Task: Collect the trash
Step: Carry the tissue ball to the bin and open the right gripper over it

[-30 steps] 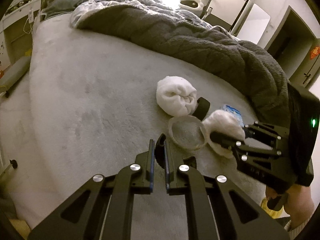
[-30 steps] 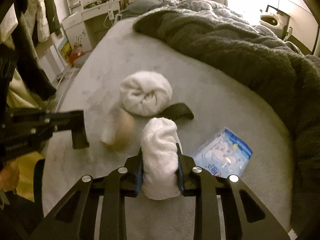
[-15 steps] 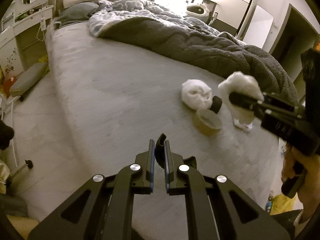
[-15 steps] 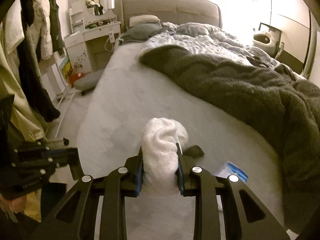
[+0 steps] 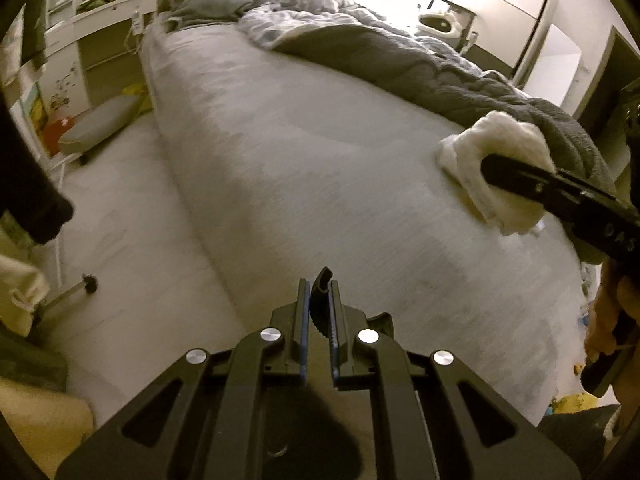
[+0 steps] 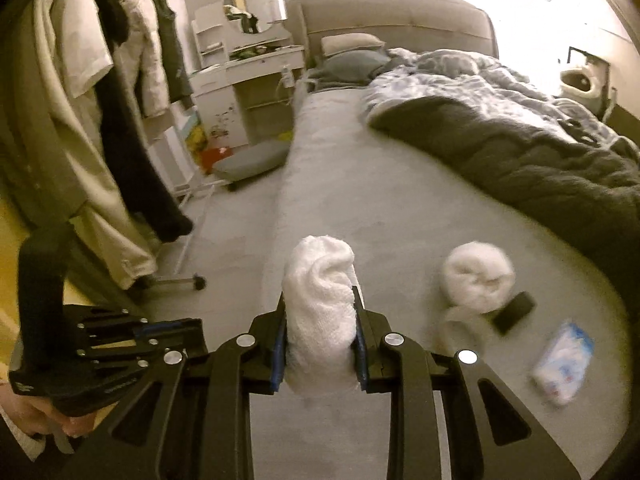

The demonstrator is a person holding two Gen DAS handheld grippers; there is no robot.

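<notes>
My right gripper (image 6: 320,344) clamps a white wad (image 6: 320,312) upright so it carries clear of the bed (image 6: 360,208), while my left gripper (image 5: 319,312) is pinched shut on a thin black strip (image 5: 321,280). Since a second ago both have drawn back; a second wad (image 6: 478,280), a tape roll (image 6: 460,316) and a blue packet (image 6: 562,364) remain on the sheet

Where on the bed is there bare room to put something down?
Free: the sheet between the bed's left edge and the dark blanket. Crowded: the near right corner, with white bundle, black item and blue-white packet.
</notes>
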